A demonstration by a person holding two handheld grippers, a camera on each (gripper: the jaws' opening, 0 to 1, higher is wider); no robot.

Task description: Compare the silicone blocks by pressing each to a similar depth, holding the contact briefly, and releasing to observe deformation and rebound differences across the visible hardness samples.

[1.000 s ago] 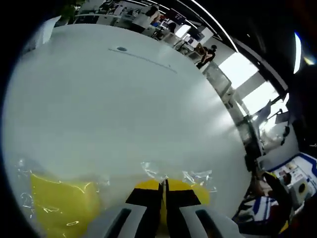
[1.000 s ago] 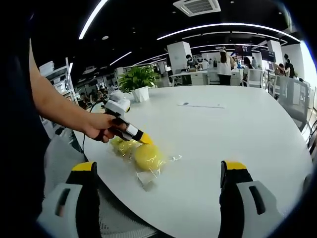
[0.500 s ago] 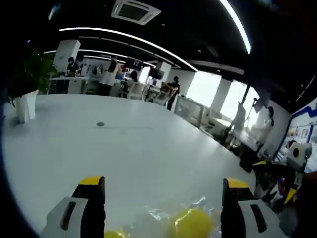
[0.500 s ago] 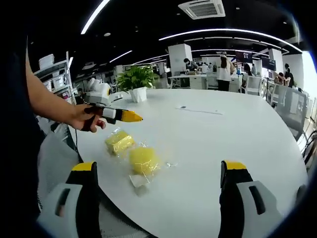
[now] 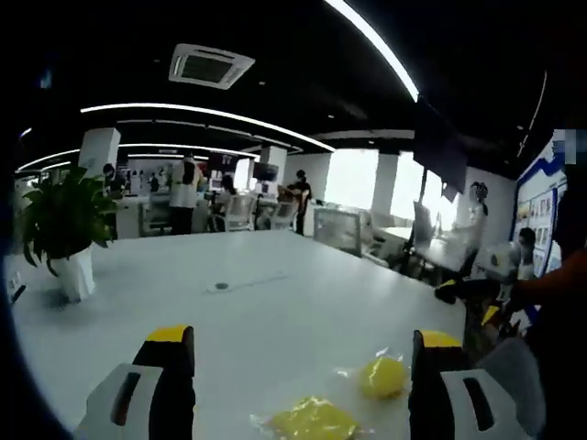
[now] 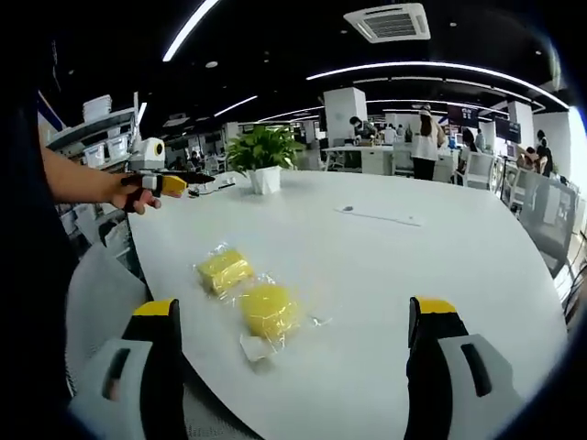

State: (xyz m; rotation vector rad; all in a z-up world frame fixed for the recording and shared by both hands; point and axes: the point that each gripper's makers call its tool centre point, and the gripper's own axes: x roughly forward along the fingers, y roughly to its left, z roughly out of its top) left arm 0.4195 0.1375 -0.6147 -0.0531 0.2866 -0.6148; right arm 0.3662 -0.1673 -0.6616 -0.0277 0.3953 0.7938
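My right hand-held gripper [image 6: 292,344] stands spread above the near desk [image 6: 431,266] edge; its view alone shows my left hand-held gripper [image 6: 174,183] aloft. Left jaws spread. Square block [image 6: 224,269] and round block [image 6: 267,310] lie bagged, just beside each other; open desk beyond.

I count two yellow blocks in clear wrap, one square [image 6: 224,270] and one round [image 6: 268,311], on one white table [image 6: 440,275], plus one potted plant [image 6: 264,158].

Probably an open-plan office: white table [image 6: 440,275], potted plant [image 6: 265,156], distant desks [image 5: 174,206].
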